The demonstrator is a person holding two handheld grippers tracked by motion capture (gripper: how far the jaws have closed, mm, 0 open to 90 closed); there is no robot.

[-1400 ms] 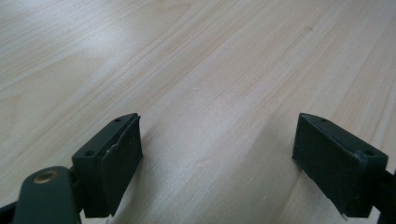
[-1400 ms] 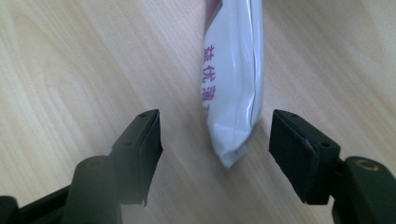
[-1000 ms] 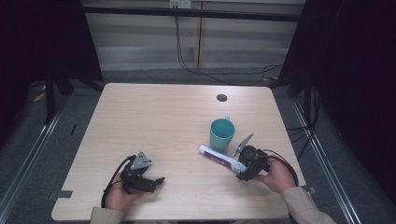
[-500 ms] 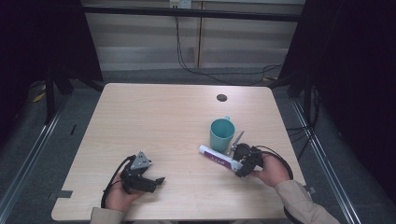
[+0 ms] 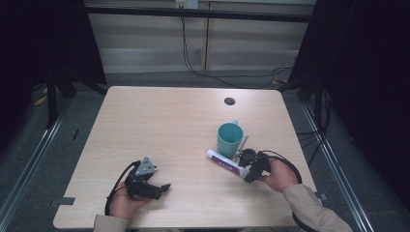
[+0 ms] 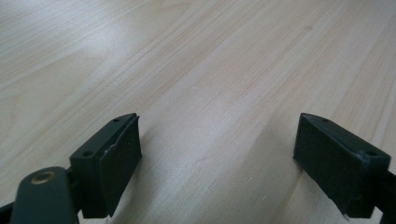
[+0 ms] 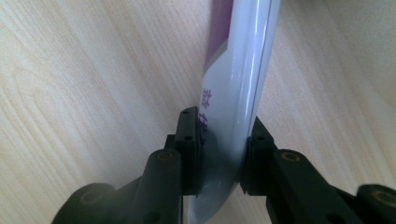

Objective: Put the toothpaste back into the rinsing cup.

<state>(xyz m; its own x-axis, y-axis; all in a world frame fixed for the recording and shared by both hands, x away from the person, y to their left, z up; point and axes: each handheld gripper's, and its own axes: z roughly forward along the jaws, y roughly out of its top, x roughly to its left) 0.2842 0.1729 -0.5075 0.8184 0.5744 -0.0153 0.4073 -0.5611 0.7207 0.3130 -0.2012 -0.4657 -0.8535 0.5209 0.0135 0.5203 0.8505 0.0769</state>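
Pale wood table (image 5: 159,125) (dark room); right claw (image 7: 223,154) just clamped the tube (image 7: 238,84); left claw (image 6: 217,158) wide.

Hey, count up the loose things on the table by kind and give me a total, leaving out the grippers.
Teal cup: 1
White and purple tube, lying beside the cup: 1
Total: 2

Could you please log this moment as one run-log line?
right gripper: jaws just closed on white-and-purple plastic tube | left gripper: open, idle | teal cup: upright beside tube
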